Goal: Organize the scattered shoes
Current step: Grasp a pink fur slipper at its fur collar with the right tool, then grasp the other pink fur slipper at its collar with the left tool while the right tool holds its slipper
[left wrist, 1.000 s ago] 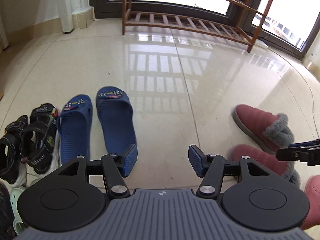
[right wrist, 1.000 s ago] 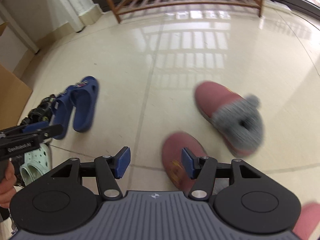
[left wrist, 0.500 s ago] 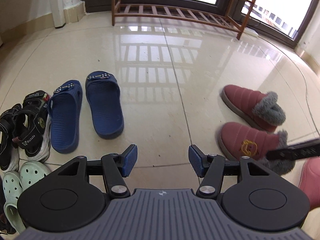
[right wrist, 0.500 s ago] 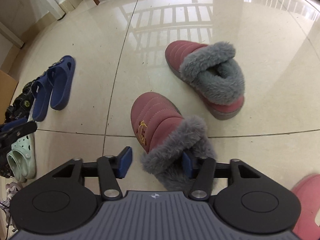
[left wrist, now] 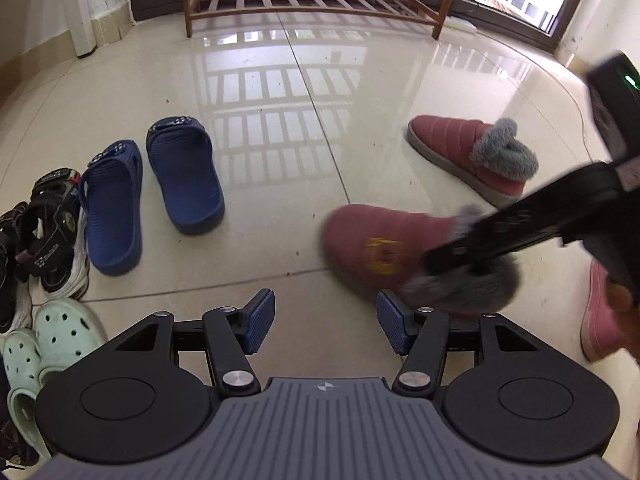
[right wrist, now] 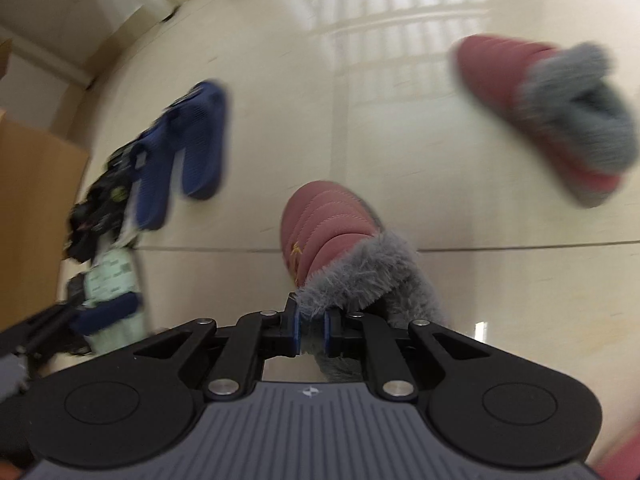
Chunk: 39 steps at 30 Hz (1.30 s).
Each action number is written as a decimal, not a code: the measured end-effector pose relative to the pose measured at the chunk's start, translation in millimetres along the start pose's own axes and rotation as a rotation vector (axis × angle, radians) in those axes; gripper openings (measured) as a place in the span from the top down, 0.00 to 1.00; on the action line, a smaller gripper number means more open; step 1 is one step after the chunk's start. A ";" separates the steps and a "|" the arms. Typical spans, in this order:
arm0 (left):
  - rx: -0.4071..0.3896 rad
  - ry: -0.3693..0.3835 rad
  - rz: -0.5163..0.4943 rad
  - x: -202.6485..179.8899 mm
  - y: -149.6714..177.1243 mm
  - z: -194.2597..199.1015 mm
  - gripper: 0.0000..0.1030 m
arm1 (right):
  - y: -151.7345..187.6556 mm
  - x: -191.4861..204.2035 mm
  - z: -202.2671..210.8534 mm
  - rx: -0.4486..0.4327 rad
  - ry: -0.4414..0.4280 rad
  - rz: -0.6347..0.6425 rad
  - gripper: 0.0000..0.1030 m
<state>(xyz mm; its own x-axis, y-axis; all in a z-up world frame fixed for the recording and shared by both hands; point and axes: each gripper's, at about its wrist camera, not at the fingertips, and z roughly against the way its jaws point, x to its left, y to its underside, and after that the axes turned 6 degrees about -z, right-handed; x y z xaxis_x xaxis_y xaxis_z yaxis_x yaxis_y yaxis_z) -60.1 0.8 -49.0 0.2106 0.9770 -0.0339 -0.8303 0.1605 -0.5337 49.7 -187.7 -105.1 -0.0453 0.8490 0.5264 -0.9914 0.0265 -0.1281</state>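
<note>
Near red slipper [right wrist: 326, 220] on the tiled floor [left wrist: 280, 160], toe pointing away, grey fur cuff [right wrist: 360, 276] pinched between the blue pads of the right gripper [right wrist: 311, 334]; jaws closing, nearly together, fur between them. Seen from the left wrist, same slipper [left wrist: 372, 240] blurred, right gripper [left wrist: 460, 256] reaching in from the right edge onto its cuff. Second red slipper [left wrist: 460, 148] just beyond it, apart, lying at an angle. Left gripper [left wrist: 326, 320] held above bare floor, fingers roughly half apart, nothing between them. Pair of blue slides [left wrist: 160, 196] side by side to the left. Further left, black sandals [left wrist: 44, 232] and pale green clogs [left wrist: 48, 344] at the left edge. Pink shoe [left wrist: 600, 320] at the right edge. Wooden rack [left wrist: 312, 0] at the floor's far edge, against the window.
</note>
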 end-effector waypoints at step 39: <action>0.035 -0.066 0.105 -10.3 3.7 -38.3 0.42 | -54.4 -72.6 105.1 -0.222 0.301 0.122 0.53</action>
<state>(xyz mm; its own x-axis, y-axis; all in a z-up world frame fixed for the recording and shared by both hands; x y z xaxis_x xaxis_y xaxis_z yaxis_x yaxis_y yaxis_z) -45.6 -14.1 -83.0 0.0881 0.9956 -0.0319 -0.8636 0.0604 -0.5005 94.1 -306.2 -48.0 -0.0906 0.9690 0.2299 -0.9287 0.0011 -0.3708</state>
